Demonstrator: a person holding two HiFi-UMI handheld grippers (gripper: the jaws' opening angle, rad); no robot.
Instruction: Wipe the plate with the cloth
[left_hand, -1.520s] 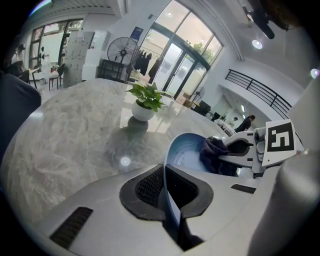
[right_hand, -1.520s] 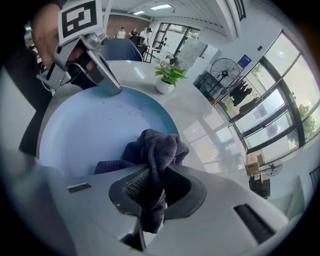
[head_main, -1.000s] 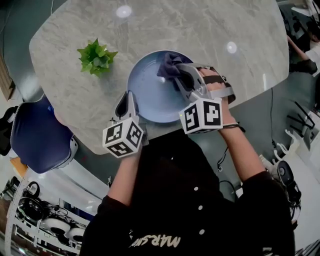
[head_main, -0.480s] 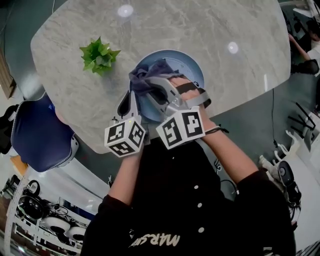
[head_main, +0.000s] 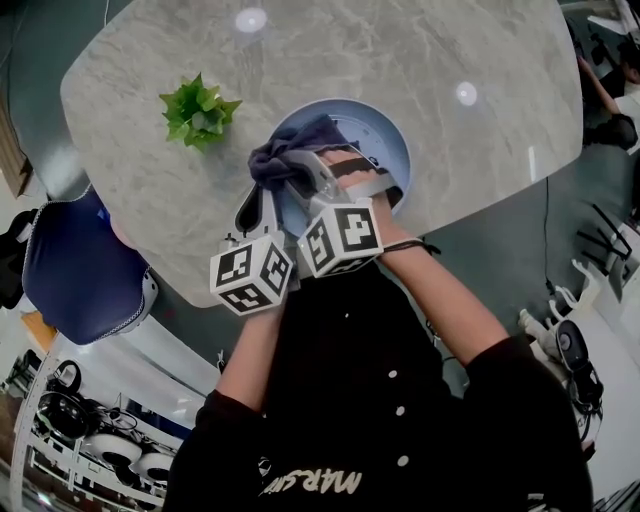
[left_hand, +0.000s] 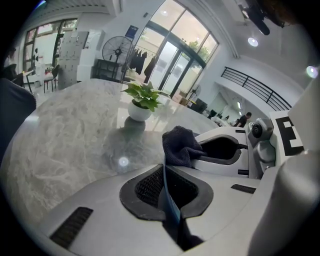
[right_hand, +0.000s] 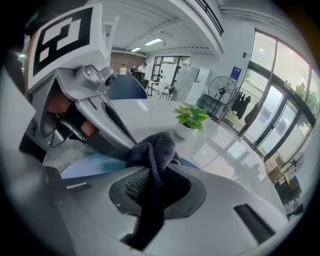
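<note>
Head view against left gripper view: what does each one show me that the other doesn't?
Only the head view: the plate's round outline, the blue chair and the person's arms. Only the left gripper view: the left gripper's fingers shut on the plate's thin blue rim, plus a fan and tall windows behind. Both: the dark cloth held in the right gripper, the potted plant and the marble table.

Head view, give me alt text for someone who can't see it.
Seen from above, a person at a grey marble table holds a dark cloth, clamped in the right gripper, on the left part of a blue plate. The left gripper is shut on the plate's near rim. A small green plant stands to the plate's left.
</note>
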